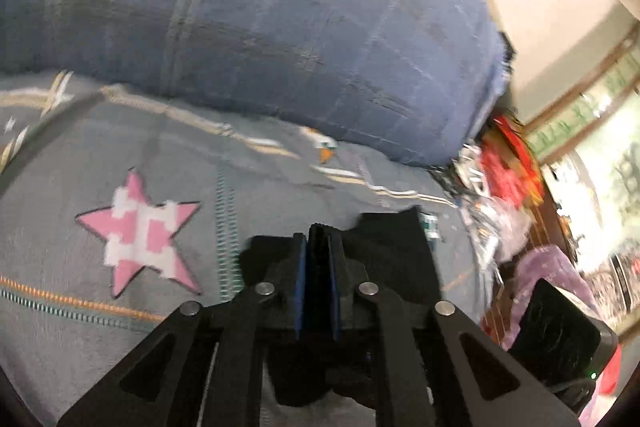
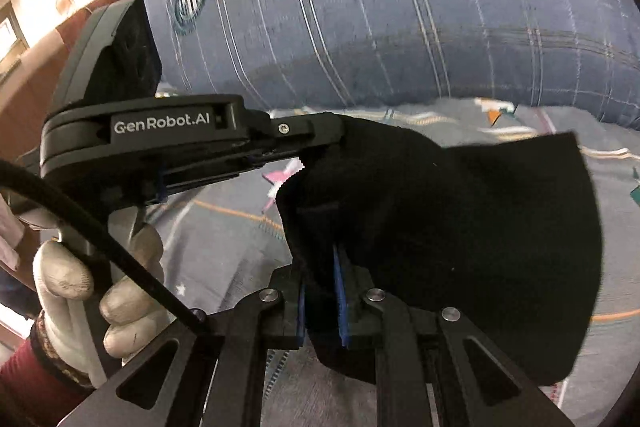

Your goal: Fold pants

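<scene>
The black pants (image 2: 460, 247) hang bunched between both grippers above a grey bedspread. My right gripper (image 2: 322, 259) is shut on a thick fold of the black cloth, which drapes to the right. My left gripper (image 1: 318, 239) is shut on a black edge of the pants (image 1: 384, 251); in the right wrist view it comes in from the left (image 2: 320, 135), held by a white-gloved hand (image 2: 80, 287), and its tip is buried in the cloth.
The grey bedspread (image 1: 120, 307) carries a pink star (image 1: 144, 231). A big blue checked bolster (image 1: 280, 27) lies across the back. Cluttered red and purple items (image 1: 512, 179) sit at the bed's right side.
</scene>
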Tool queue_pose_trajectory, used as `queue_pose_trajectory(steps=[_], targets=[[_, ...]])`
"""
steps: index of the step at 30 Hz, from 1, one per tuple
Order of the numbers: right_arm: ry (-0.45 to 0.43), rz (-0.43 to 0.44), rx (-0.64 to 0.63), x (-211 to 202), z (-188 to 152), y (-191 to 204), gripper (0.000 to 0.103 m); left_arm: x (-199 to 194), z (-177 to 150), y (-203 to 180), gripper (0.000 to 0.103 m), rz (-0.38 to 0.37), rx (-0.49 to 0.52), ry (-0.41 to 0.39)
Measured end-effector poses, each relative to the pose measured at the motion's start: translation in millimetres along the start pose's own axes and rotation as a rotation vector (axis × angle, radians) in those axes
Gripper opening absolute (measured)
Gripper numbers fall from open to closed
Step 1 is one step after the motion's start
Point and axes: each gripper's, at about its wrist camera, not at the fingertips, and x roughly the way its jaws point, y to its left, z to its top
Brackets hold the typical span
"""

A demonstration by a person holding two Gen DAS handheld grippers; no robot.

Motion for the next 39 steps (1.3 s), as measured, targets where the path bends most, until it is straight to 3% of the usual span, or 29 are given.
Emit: queue_pose_trajectory(steps=[3,5,6,7,8,12,15,19,24,27,29,33,36,38,39], targets=[[0.034,0.036,0.020,16.2,-2.8,-4.6,0.021,2.0,-1.8,17.7,0.015,0.020,-0.062,0.013],[0.030,0.110,0.035,19.9,-3.9,-8.2,0.039,-7.8,-2.8,26.9,0.023,0.014,-0.088,0.001],[0.029,0.152,0.033,17.2,-5.3,-6.6,0.058,-12.2,-3.0,29.6,0.027,0.012,-0.097,-0.008],[0.026,0.185,0.020,13.3,-6.6,-3.7,0.068,-20.1,-3.2,33.9,0.032,0.012,-0.108,-0.023],[0.024,0.200,0.002,9.8,-8.4,-0.4,0.071,-28.9,-3.0,36.7,0.033,0.015,-0.119,-0.041],[0.034,0.252,-0.034,-10.2,-21.0,8.3,0.072,-58.2,-1.3,36.0,0.034,0.013,-0.144,-0.088],[0.032,0.281,0.025,-25.7,-33.0,-8.0,0.072,-66.7,-1.0,10.3,0.034,0.003,-0.088,-0.097],[-0.027,0.276,0.168,-56.2,-37.0,-53.8,0.072,-47.5,0.7,-28.5,0.036,0.013,-0.005,-0.059],[-0.148,0.207,0.330,-92.5,-15.0,-112.9,0.072,3.0,-10.1,-48.5,0.036,0.119,0.060,0.038],[-0.171,0.186,0.348,-101.3,-6.2,-124.8,0.072,28.6,-37.8,-38.9,0.021,0.248,0.083,0.143],[-0.170,0.180,0.348,-101.0,-0.9,-127.4,0.072,22.2,-51.8,-35.2,0.022,0.264,0.109,0.115],[-0.146,0.152,0.317,-85.2,6.6,-123.0,0.072,-3.3,-62.2,-16.6,0.023,0.195,0.039,0.115],[-0.118,0.144,0.287,-69.2,12.8,-117.4,0.072,-24.1,-60.4,-8.6,0.024,0.151,-0.009,0.069],[-0.115,0.151,0.278,-62.7,12.0,-114.2,0.072,-29.4,-54.0,-0.7,0.039,0.069,-0.080,0.064],[-0.113,0.159,0.277,-60.2,11.7,-112.8,0.072,-29.4,-50.1,4.6,0.041,0.034,-0.117,0.058]])
